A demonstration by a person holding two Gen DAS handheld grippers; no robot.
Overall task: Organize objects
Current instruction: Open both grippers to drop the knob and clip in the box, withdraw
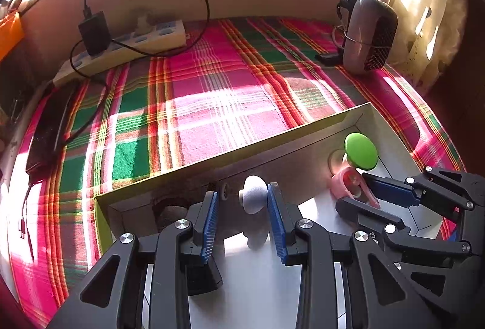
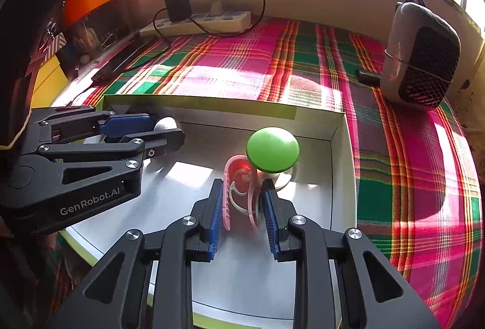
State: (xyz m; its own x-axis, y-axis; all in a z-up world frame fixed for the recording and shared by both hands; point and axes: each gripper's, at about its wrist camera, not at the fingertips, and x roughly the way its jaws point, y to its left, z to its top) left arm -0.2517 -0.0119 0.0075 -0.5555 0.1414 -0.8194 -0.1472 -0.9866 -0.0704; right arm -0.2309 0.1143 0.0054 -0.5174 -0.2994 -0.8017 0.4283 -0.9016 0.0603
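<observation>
The pink clip (image 2: 241,192) lies on the floor of the white box (image 2: 339,147), between the blue pads of the right gripper (image 2: 242,207). The pads sit just beside its curved arms, and contact cannot be confirmed. Just behind it stands a green knob (image 2: 272,149). The right gripper tilts down into the box from the near side.

The left gripper (image 1: 242,207) also tilts down into the box, near its far wall. A white knob (image 1: 254,194) sits between its pads: the right pad looks to touch it, while a gap shows at the left pad, so the jaws are not clamped.

The left view shows that gap; the right view shows the left gripper (image 2: 157,126) only side-on, with the white knob (image 2: 165,124) mostly hidden. The right view alone shows the clip's loops. The box sits on a plaid cloth (image 1: 197,92).
</observation>
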